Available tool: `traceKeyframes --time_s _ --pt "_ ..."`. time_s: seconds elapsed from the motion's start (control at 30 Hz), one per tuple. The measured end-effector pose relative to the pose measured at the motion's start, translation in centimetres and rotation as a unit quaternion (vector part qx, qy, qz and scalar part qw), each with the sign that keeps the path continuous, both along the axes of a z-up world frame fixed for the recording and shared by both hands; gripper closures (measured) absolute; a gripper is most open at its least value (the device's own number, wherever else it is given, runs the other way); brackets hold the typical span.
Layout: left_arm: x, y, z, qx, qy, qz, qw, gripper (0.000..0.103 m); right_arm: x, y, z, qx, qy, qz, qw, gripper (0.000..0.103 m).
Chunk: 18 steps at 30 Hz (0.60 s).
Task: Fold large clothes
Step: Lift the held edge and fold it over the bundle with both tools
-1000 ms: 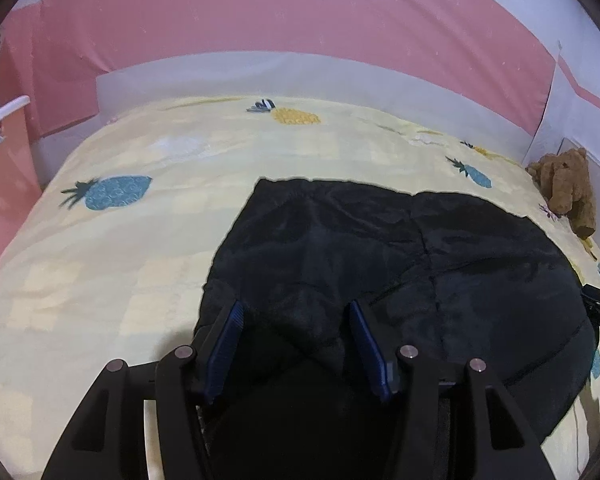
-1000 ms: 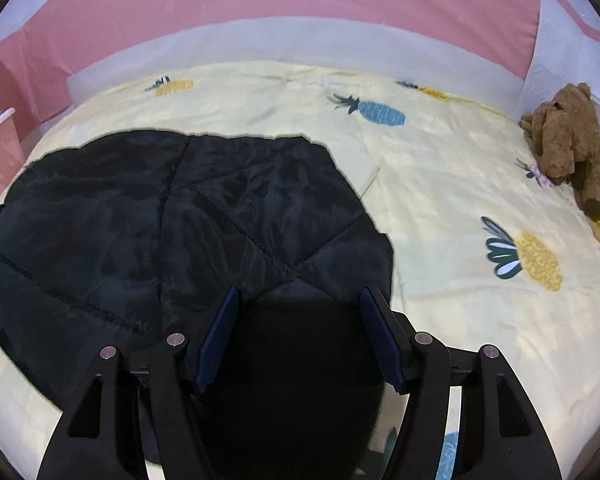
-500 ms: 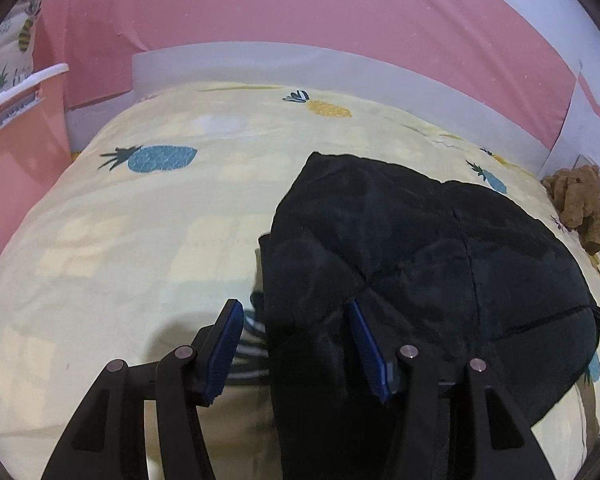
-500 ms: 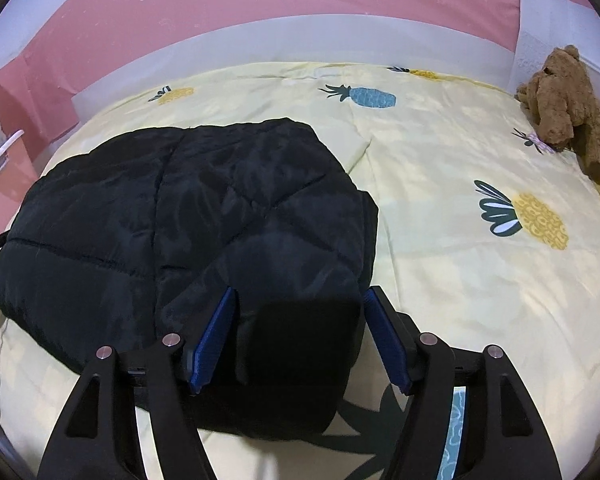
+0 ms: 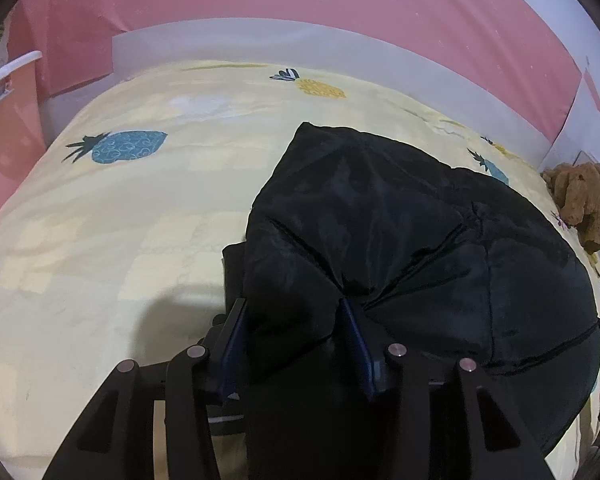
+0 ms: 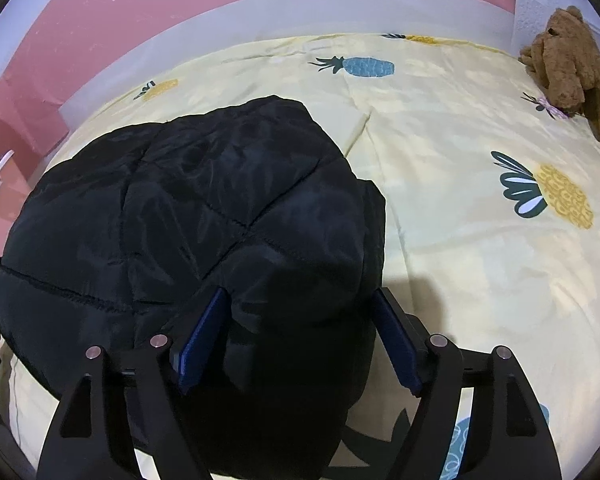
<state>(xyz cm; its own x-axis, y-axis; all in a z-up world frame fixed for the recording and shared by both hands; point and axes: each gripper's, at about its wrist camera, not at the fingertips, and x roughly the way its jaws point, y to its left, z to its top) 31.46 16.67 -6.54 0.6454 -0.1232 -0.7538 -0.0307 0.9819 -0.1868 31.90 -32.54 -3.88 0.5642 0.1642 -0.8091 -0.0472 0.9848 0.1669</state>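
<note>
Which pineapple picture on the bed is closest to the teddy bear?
The yellow pineapple with dark leaves, below the teddy bear. The blue pineapple lies farther away.

bedsheet [image 6: 460, 240]: yellow, pineapple print | teddy bear [image 6: 568, 64]: brown, far corner

So it's a big black puffy jacket [image 5: 400, 240], quilted with stitched seams crossing it and a slightly shiny shell. It's folded into a rounded bundle, lying flat on the bed's yellow pineapple-print sheet [image 5: 120, 220]. From the right wrist view the jacket [image 6: 188, 208] sits left of the middle, near edge doubled over in layers.
</note>
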Motion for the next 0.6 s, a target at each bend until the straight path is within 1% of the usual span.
traceKeyframes --time_s 0.1,0.2,0.33,0.4,0.47,0.53,0.6 --pt "0.0 0.5 0.7 -0.006 -0.003 -0.001 1.0 0.056 0.1 -0.4 0.1 0.013 0.008 -0.007 1.0 0.028" --pt "-1.3 1.3 1.5 -0.027 -0.013 0.004 0.9995 0.057 -1.0 -0.3 0.5 0.01 0.006 -0.008 1.0 0.028" --pt "-2.9 2.1 1.2 -0.047 -0.013 -0.004 0.9988 0.057 -1.8 -1.0 0.0 0.032 0.01 -0.006 0.999 0.028" --pt "-2.6 2.3 0.9 -0.051 -0.008 -0.006 0.9987 0.055 -1.2 -1.4 -0.5 0.047 0.016 -0.004 0.999 0.028" --pt "-1.3 2.1 0.4 -0.052 0.002 -0.008 0.9986 0.055 -0.3 -1.4 -0.8 0.05 0.017 -0.002 0.999 0.028" --pt "0.1 2.0 0.0 -0.052 0.008 -0.01 0.9985 0.052 0.6 -1.5 -1.1 0.051 0.018 0.005 0.998 0.028" --pt "1.1 1.9 -0.4 -0.054 0.013 -0.01 0.9984 0.047 1.3 -1.9 -1.7 0.067 0.026 0.006 0.997 0.025"
